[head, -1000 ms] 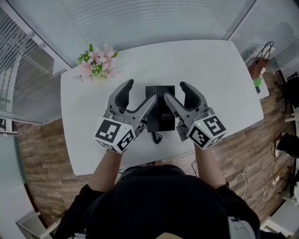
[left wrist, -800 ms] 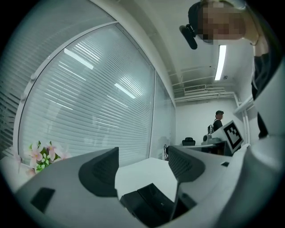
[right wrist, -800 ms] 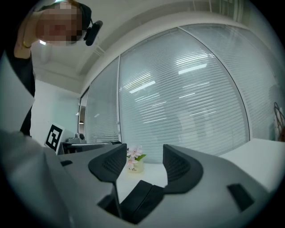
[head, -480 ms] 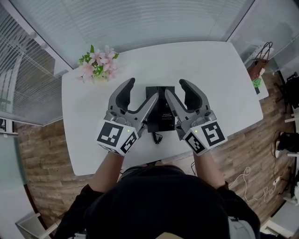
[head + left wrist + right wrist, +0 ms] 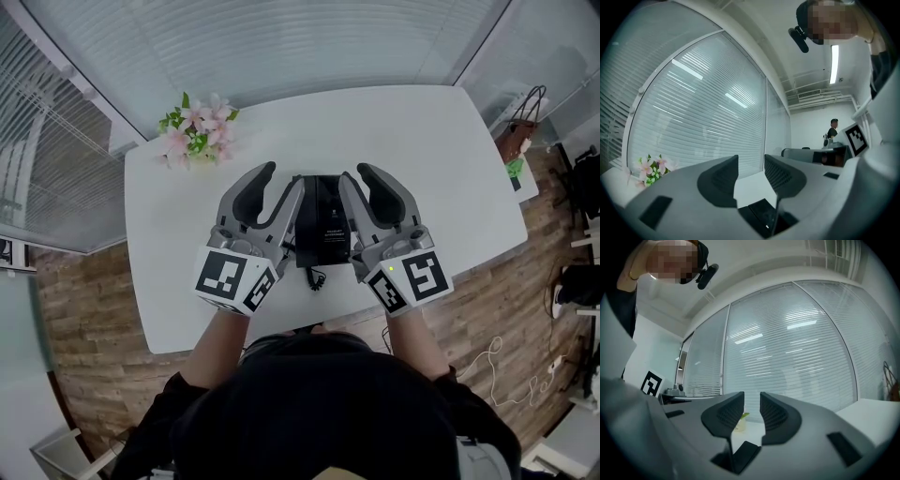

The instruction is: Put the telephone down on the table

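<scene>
1. The telephone (image 5: 322, 225) lay on the desk (image 5: 450, 169), its long axis pointing away from us.
2. It sat between the two grippers, about equally near each.
3. The left gripper (image 5: 281, 178) and right gripper (image 5: 356, 175) had just been closing; their fingers stood parted and gripped nothing.

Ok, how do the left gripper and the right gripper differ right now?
The left gripper flanks the black telephone on its left side, the right gripper on its right. The left gripper's jaws stand wider apart than the right gripper's, which leave a narrow gap. Shared: both have just been closing with nothing between their jaws.
</scene>
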The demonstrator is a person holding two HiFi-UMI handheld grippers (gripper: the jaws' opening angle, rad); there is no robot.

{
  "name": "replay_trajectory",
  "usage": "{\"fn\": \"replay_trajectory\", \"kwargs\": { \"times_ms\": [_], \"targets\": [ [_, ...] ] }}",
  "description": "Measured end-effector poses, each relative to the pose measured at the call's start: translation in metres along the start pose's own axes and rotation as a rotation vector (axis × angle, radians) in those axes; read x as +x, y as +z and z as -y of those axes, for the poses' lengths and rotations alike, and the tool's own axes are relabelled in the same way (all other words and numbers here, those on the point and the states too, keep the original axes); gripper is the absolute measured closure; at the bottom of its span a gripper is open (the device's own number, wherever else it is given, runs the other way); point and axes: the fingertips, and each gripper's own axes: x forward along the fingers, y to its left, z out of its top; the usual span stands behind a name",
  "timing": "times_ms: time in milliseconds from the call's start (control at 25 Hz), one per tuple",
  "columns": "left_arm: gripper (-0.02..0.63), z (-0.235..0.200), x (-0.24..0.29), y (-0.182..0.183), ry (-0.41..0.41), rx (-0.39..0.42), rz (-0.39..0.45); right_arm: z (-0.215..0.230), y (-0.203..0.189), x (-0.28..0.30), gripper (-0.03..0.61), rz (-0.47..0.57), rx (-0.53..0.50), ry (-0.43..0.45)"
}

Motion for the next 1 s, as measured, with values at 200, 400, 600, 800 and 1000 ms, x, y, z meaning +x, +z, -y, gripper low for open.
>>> {"fn": "replay_trajectory", "kwargs": {
  "times_ms": [200,400,600,800,1000],
  "targets": [
    [0.448,-0.0021,-0.0022,0.0035,0.013,0.002,0.014,-0.0008,0.0016,0.0000,0.492,0.006,-0.006,-0.003],
    [0.471,-0.0024,-0.0046,0.0056,0.018,0.007,0.024,0.0009,0.0012,-0.0005,0.528,0.013,-0.002,-0.017],
    [0.499,-0.0087,-0.0072,0.0039,0.037,-0.012,0.023,-0.0003,-0.0005,0.0009,0.551,0.011,-0.006,-0.019],
    [0.525,-0.0097,-0.0089,0.0051,0.033,-0.023,0.025,-0.0011,0.0008,0.0020,0.565,0.016,-0.014,-0.020],
    [0.549,-0.0097,-0.0088,0.0053,0.029,-0.029,0.026,-0.0018,0.0025,0.0026,0.571,0.019,-0.016,-0.017]
  ]
}}
